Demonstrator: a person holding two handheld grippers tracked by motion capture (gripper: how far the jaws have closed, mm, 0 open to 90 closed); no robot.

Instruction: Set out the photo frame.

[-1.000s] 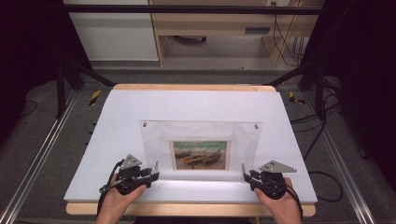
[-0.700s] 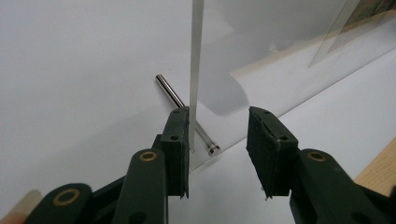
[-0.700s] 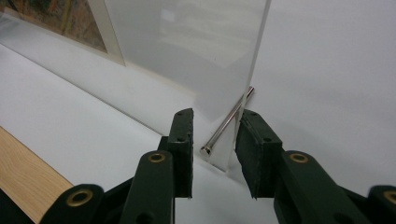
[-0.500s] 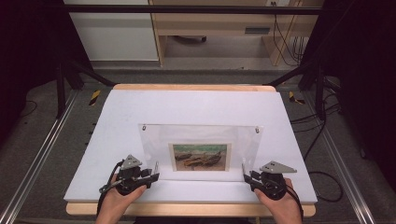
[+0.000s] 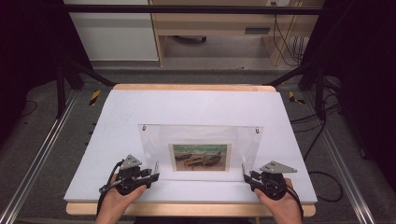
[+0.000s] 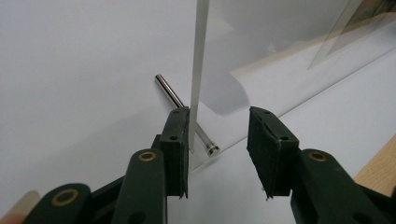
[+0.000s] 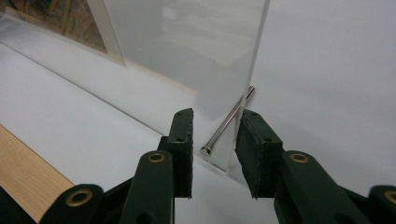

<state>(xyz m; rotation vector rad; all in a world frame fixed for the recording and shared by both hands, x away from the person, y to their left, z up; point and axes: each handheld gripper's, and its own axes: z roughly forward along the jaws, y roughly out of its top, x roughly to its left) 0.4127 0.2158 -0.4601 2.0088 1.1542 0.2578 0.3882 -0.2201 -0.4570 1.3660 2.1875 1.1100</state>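
Left hand-held gripper (image 6: 218,154) straddles the acrylic frame (image 5: 201,140).

Counting two grippers, the left gripper (image 5: 154,176) and the right gripper (image 5: 246,177), each showing two black jaws. Counting one clear acrylic frame (image 5: 201,137) standing on one white-topped desk (image 5: 196,105), one boat picture (image 5: 200,156) inside it, and two metal pins (image 6: 184,112) (image 7: 227,120) at its lower corners.
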